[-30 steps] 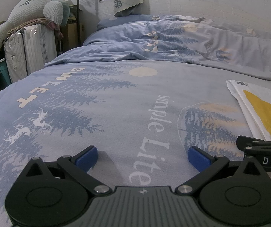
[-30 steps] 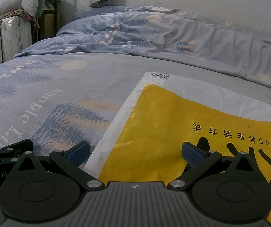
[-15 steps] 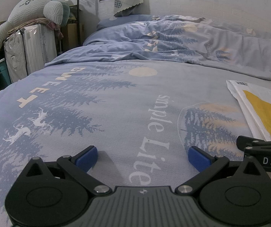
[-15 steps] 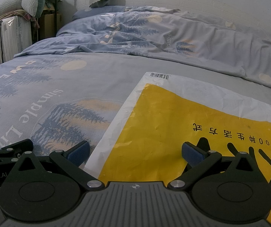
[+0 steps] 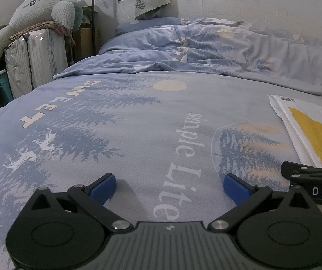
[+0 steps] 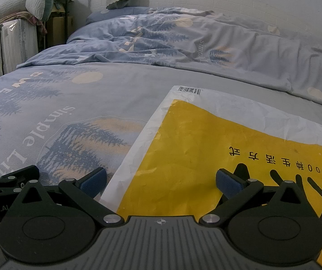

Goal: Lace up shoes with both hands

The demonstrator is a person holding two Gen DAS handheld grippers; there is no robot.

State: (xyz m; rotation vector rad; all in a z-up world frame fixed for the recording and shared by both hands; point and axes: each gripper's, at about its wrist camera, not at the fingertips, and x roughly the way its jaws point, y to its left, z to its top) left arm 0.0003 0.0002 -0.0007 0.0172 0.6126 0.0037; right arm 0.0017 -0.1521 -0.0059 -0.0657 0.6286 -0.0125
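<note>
Two grippers spread wide, left gripper (image 5: 170, 187), right gripper (image 6: 161, 183)

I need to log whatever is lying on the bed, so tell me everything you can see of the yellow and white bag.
The yellow and white bag is a flat, crinkled plastic-looking mailer: white border, large yellow panel with black characters and "100", and a barcode label at its far corner. It lies flat on the blue printed bedsheet. The right hand-held gripper, open, sits low over its near edge; whether it touches the bag is unclear.
</note>
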